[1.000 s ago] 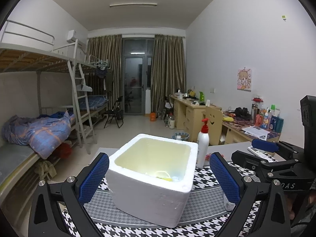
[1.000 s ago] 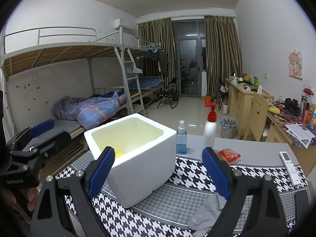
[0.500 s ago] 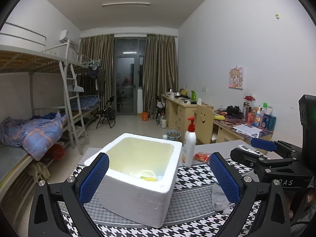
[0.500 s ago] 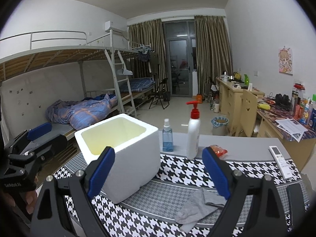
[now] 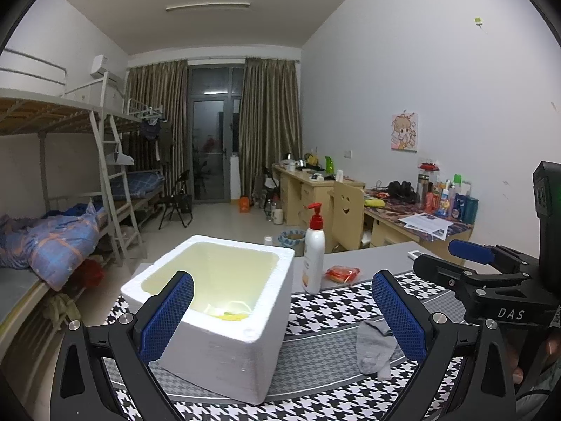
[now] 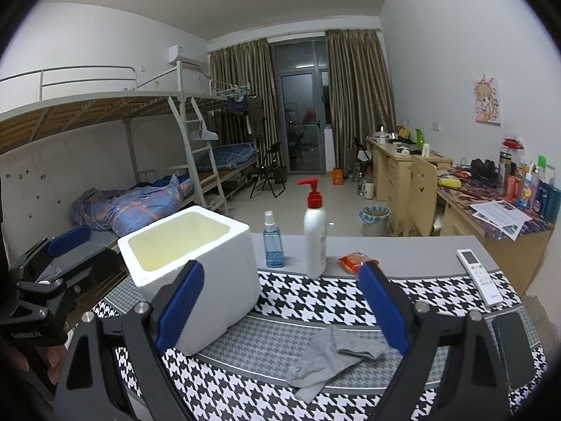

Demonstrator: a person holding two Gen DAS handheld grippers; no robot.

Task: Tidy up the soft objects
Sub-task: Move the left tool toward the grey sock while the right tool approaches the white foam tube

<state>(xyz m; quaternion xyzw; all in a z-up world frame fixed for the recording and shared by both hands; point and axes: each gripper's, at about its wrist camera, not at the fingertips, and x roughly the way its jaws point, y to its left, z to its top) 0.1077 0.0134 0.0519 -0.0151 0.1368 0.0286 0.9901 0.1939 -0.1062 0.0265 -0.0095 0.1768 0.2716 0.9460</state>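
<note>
Currently both claws are released and empty: left gripper (image 5: pixel 282 310) spread wide in the lower frame of its own view, right gripper (image 6: pixel 280 301) likewise.

Target is the grey sock (image 6: pixel 328 359), crumpled flat on the houndstooth mat (image 6: pixel 333 301), lower centre of the right view, just below and between the right claw's pads. In the left view it sits lower right (image 5: pixel 373 349), partly behind the right-hand pad. White foam box (image 6: pixel 196 270) is to its left in frame, close but apart; something yellow lies at the bottom of it (image 5: pixel 229 314), can't tell what.

Judgement: step in hand is the right gripper's approach to the sock.

- Come down over the bunched middle, not the thin trailing end at bottom of frame; a fold gives the pads something to bite.
- Pads down to the mat before closing; cloth is flat, a high pinch will likely miss.
- Lift clear of the box rim before crossing, let go over the cavity.
- Pump bottle (image 6: pixel 314 235) and spray bottle (image 6: pixel 273 242) stand behind, upper centre; remote (image 6: pixel 478 275) and dark phone (image 6: pixel 513 347) at right. Keep the swing short and leftward.
- Left gripper can hover near the box in case it slides.
</note>
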